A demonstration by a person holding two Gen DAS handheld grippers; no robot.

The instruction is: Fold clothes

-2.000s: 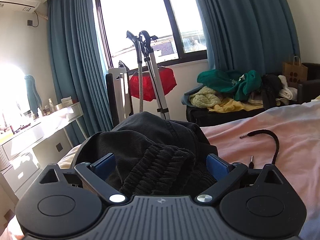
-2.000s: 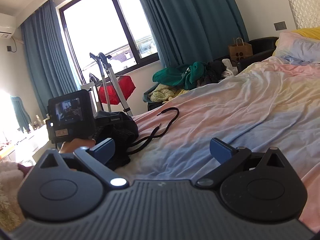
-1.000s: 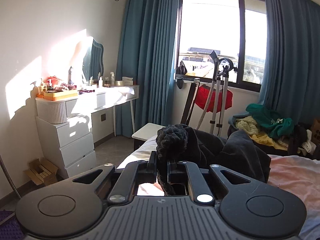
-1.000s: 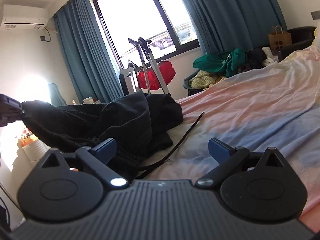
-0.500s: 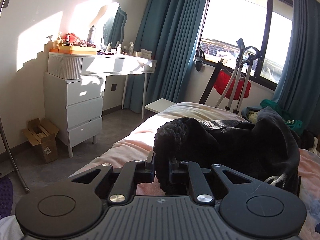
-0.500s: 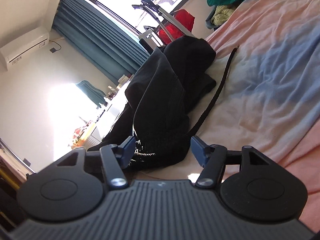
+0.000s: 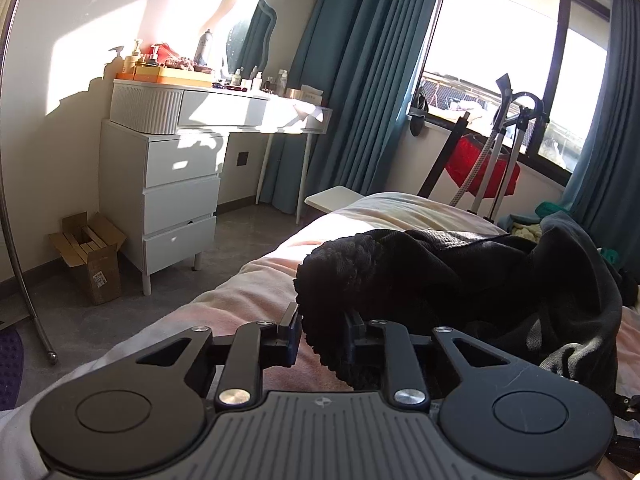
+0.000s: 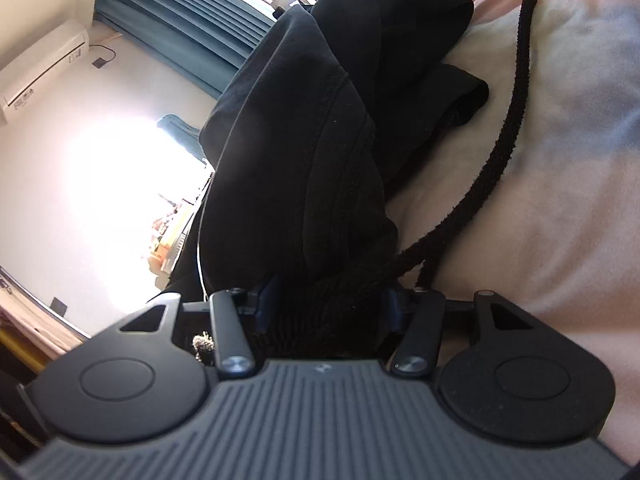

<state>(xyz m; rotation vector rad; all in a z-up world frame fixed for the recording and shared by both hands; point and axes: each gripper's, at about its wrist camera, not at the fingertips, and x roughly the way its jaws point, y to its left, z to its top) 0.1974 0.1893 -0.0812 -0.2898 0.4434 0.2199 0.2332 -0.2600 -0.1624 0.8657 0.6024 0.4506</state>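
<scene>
Left gripper [image 7: 322, 340] level, pointing forward, jaws nearly closed and pinching the ribbed hem of the black garment [image 7: 460, 280]. Right gripper [image 8: 328, 300] rolled sideways, jaws half closed and clamped around a thick bunch of the same cloth

The garment [image 7: 460, 280] is black with a ribbed knit cuff; its drawstring [image 8: 508, 128] is black; the bed sheet [image 8: 560, 160] is pale pink and blue.
</scene>
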